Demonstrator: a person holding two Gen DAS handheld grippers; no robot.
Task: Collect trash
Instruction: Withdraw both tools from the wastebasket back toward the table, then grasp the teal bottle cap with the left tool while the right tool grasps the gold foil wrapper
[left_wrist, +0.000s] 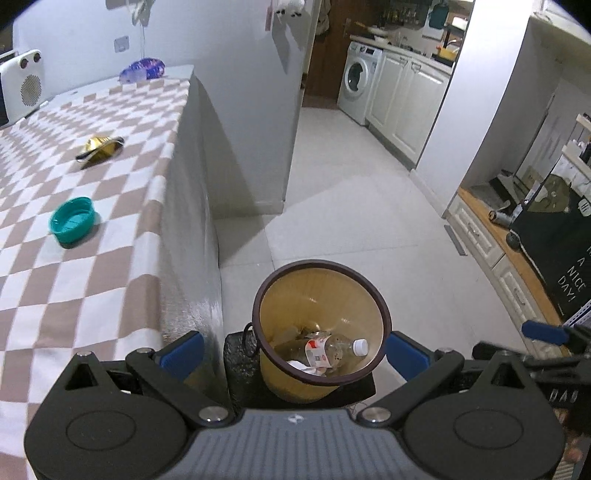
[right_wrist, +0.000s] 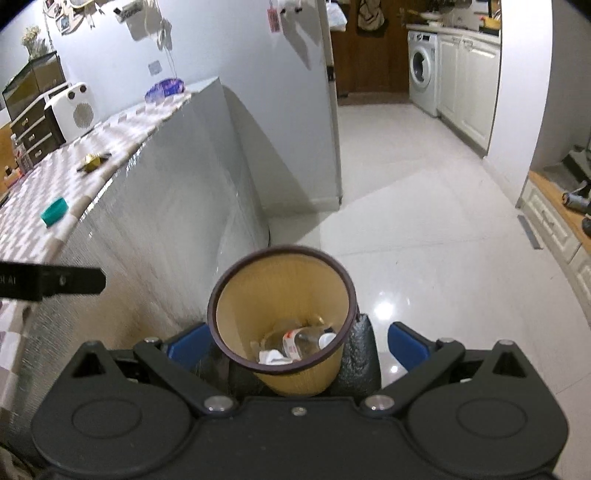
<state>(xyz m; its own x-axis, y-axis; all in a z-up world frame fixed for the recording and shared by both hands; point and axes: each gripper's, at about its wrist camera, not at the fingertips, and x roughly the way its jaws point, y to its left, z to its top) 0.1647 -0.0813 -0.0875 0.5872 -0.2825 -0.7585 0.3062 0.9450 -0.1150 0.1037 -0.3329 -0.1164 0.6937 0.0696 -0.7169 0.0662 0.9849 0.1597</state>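
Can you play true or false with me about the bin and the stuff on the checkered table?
1. A plastic bottle lies inside the yellow bin. True.
2. The teal lid is in the bin. False: it sits on the checkered tablecloth.
3. The left gripper is squeezing the gold wrapper. False: its fingers are spread wide with nothing between them, and the wrapper lies far off on the table.
4. The right gripper is open too. True.
5. The bin stands on the table. False: it stands on the floor beside the table.
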